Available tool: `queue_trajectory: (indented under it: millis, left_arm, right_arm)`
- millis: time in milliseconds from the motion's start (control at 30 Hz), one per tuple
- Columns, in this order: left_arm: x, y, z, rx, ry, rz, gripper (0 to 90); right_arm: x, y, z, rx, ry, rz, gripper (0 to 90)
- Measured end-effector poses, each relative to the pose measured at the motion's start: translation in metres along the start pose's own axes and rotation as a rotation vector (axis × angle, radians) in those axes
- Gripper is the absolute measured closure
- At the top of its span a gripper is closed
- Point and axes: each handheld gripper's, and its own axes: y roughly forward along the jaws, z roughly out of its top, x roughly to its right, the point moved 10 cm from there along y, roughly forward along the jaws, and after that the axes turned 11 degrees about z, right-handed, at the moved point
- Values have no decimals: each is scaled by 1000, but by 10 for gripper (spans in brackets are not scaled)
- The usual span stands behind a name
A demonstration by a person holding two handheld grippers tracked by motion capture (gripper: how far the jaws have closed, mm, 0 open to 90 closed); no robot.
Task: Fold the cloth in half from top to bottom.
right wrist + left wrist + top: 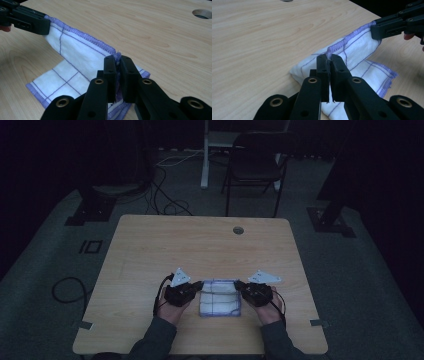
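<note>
cloth (220, 296) on table (200, 245), between left gripper (199, 284), right gripper (238, 283)

A white cloth (220, 298) with thin purple grid lines and purple stitched hem lies partly folded on the table, its far edge lifted and stretched taut between the two grippers, the rest resting flat beneath.

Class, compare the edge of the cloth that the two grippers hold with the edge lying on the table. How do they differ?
The held edge is raised off the table; the lying edge rests flat on it. The held edge is pulled fairly taut between the left gripper and the right gripper; the lying edge is slack and free of both. Both edges belong to the same cloth and carry purple stitching.
</note>
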Motion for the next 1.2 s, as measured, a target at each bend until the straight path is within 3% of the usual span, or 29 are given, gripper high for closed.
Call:
queue_trajectory:
  millis: [533,867,1000,1200]
  left_arm:
    - [7,1,-14,-24,-10,-18,866]
    - [9,1,-31,-53,-25,-22,840]
    - [3,-1,-27,-41,-53,-21,800]
    - [-3,3,-15,-29,-58,-8,789]
  right_arm:
    - [-1,-1,-12,-14,4,3,847]
    - [-6,0,-22,-29,9,12,841]
    - [-8,-1,-26,-34,15,18,841]
    - [-14,1,-32,-50,9,33,832]
